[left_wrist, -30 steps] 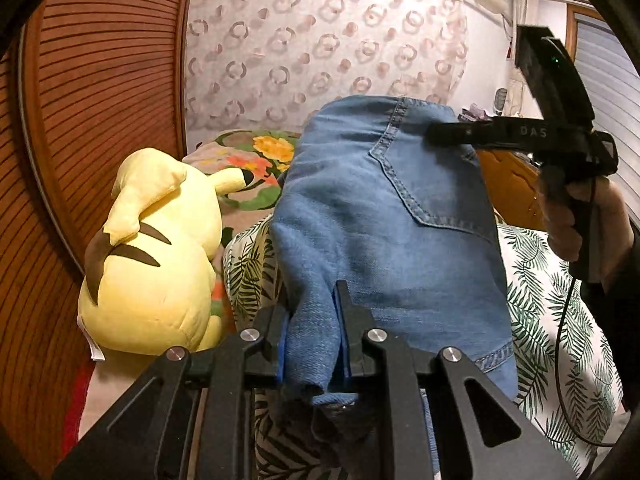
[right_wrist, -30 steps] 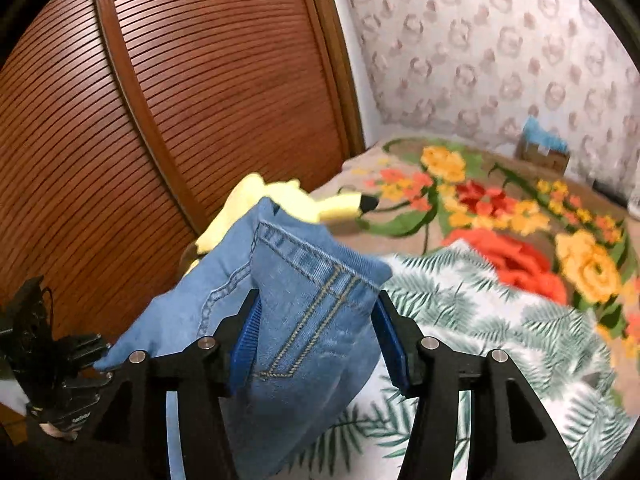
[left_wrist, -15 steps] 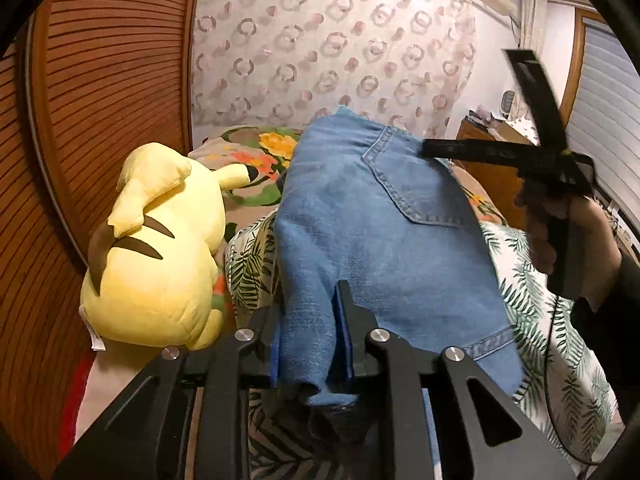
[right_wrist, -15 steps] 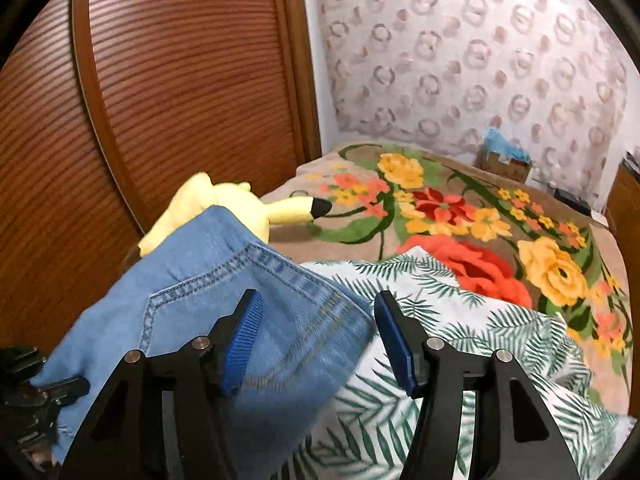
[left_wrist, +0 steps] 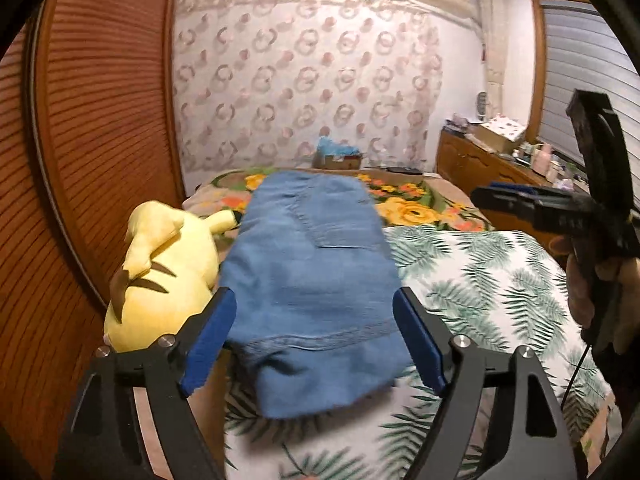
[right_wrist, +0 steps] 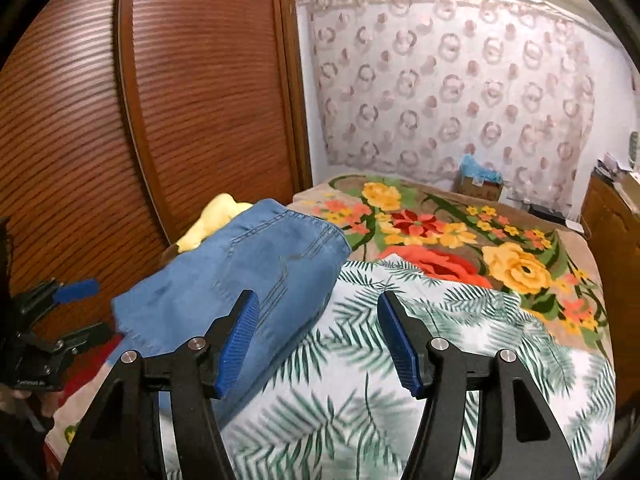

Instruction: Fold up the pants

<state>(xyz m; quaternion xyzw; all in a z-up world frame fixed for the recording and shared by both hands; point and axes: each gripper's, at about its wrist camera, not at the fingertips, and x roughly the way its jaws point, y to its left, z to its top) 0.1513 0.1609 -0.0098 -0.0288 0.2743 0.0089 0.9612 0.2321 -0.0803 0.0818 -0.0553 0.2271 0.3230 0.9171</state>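
Folded blue denim pants (left_wrist: 312, 280) lie on a bed, resting on a white blanket (left_wrist: 480, 280) printed with green fern leaves, with their far end reaching a flowered blanket (right_wrist: 460, 232) beyond. A yellow plush toy (left_wrist: 160, 272) sits just beside the pants, against a slatted wooden wardrobe door (right_wrist: 180, 100). The left gripper (left_wrist: 316, 344) is released, its jaws opening wide; the near hem of the pants shows between its blue pads (left_wrist: 208, 344), with no pad pressing on the cloth. The right gripper (right_wrist: 316, 344) is also released and opening, above the fern blanket beside the pants, with nothing held.
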